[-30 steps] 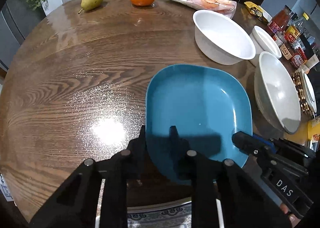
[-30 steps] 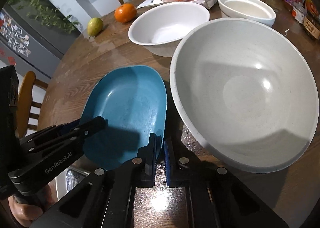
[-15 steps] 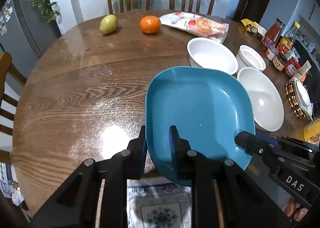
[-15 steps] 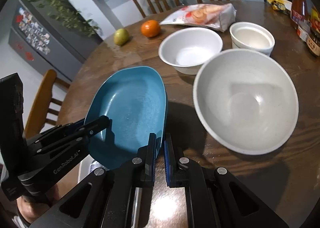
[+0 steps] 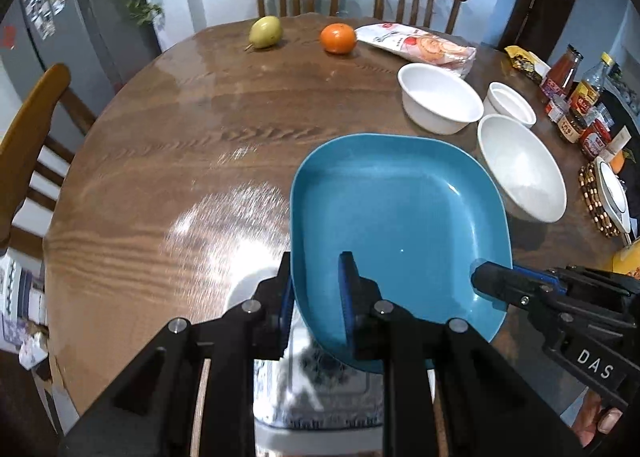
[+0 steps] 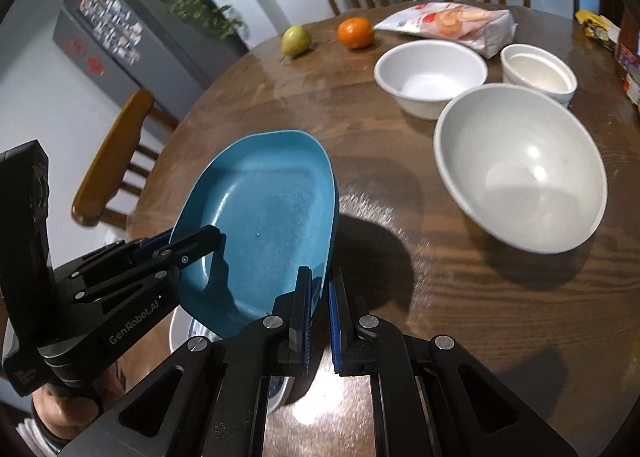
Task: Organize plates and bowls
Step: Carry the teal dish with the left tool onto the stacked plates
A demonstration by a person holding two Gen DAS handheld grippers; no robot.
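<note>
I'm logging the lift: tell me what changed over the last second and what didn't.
The blue plate has been lifted off the wooden table, raised and drawn back from the large white bowl. Both the left tongs and right tongs stay clamped on its near rim. Bowls and fruit haven't moved.

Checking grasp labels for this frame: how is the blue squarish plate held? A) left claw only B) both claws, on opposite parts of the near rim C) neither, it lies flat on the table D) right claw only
B: the left claw pinches the near-left rim of the blue squarish plate, and the right claw clamps its near-right rim, with the plate lifted clear of the round wooden table.
</note>
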